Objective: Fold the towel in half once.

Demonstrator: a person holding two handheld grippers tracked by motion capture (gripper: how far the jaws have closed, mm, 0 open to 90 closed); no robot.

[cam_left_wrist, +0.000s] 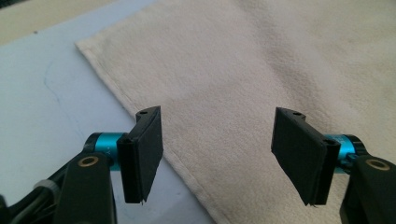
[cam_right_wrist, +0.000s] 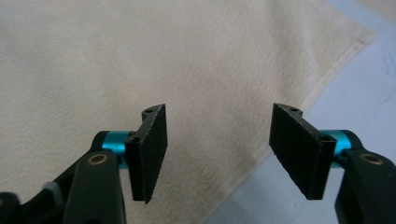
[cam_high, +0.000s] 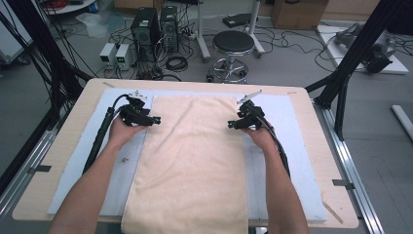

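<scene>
You have a soft, matt, fleecy cream cloth [cam_high: 192, 161] on a smooth pale-blue mat [cam_high: 78, 170], over a light wood-grain table [cam_high: 58, 141]; jaw pads look matt black, finely textured.

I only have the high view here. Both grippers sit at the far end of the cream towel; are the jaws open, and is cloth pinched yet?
Observer: In the left gripper view the left gripper has its jaws apart, nothing pinched; the towel lies flat below them.
Operator: And the right?
Observer: The right gripper is also open, straddling the towel's side edge, with the pale blue mat beyond.
Operator: Any corner visible?
Observer: Yes, a flat towel corner lies ahead of the left jaws.
</scene>
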